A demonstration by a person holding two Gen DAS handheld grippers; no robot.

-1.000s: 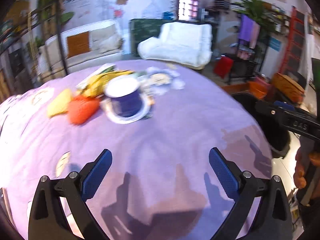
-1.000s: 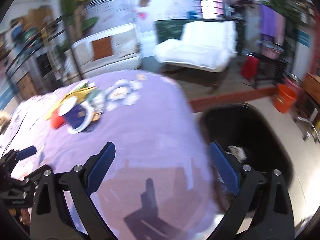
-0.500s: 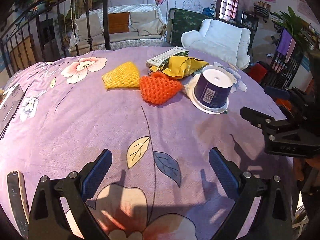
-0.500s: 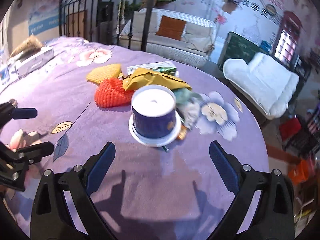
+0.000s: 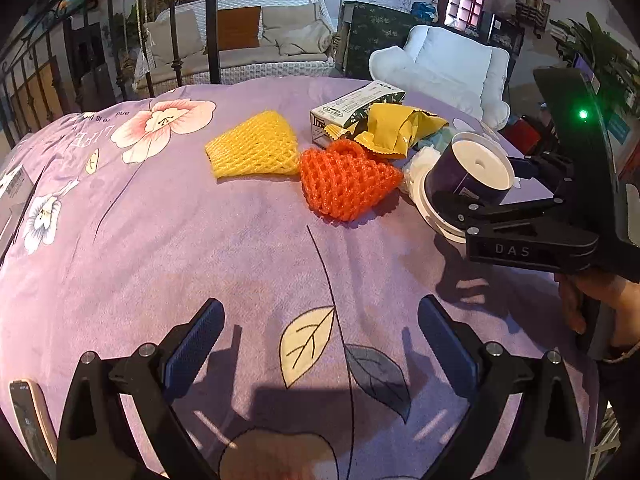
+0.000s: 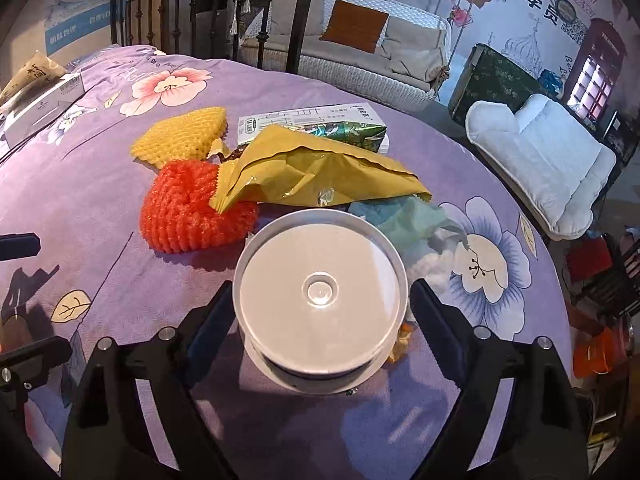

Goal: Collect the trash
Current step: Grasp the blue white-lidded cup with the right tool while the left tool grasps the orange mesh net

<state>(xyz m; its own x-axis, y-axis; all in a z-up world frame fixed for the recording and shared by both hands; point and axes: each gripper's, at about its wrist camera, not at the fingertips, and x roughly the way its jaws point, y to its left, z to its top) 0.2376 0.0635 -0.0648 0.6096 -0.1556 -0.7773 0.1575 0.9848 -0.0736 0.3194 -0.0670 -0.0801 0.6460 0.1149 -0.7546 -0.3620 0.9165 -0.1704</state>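
Right gripper [image 6: 320, 312] swung from bin to upturned purple cup [image 6: 320, 300], jaws closing around it, grip unconfirmed. Left gripper [image 5: 318, 344] wide, empty. Next: squeeze, lift.

White letters "DAS" stand on the black right gripper [image 5: 528, 250] beside the upturned tub [image 5: 466, 176]; the wall mural's characters "学员" are legible.

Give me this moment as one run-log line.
phase: grasping | right gripper: fingers around upturned purple cup, just been closing, contact unclear | left gripper: open, empty, over purple cloth
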